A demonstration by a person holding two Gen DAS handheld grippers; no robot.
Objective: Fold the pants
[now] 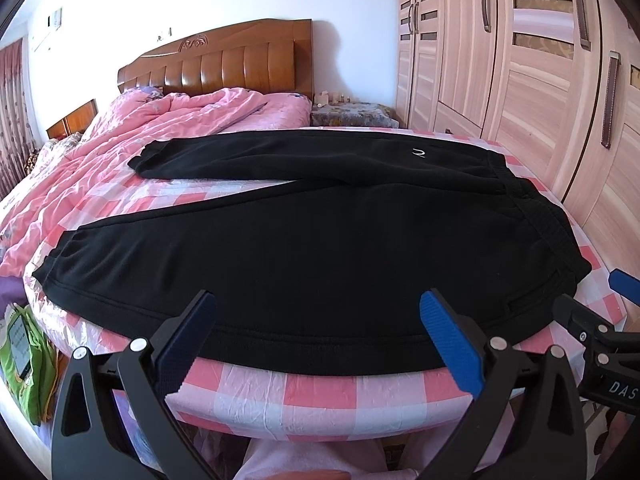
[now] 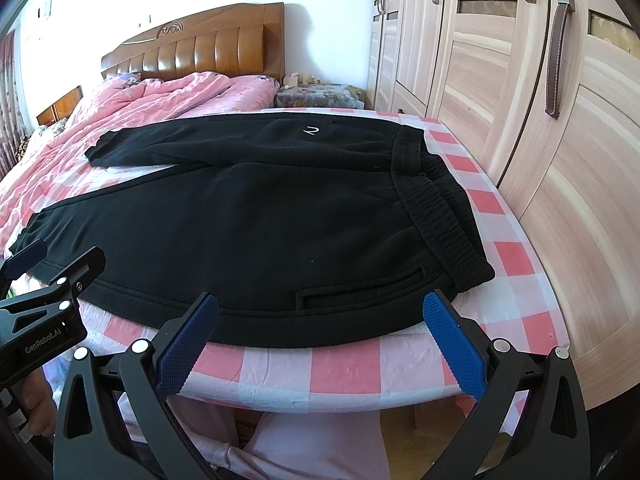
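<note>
Black sweatpants (image 1: 304, 240) lie flat on the bed's pink checked sheet (image 1: 320, 392), legs apart; left gripper (image 1: 318, 312) and right gripper (image 2: 320, 312) hover wide, empty, near the hem edge.

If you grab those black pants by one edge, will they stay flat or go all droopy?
Probably droopy: the black pants lie limp and follow the bed. The thick, fleecy-looking cloth may feel a bit heavy. They likely won't slip much on the wrinkled checked cover.

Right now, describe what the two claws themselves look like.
Both match: the left claw and right claw have black angular frames with silver pivot bolts and two fingers faced with ribbed blue pads. White lettering marks the bodies.
</note>
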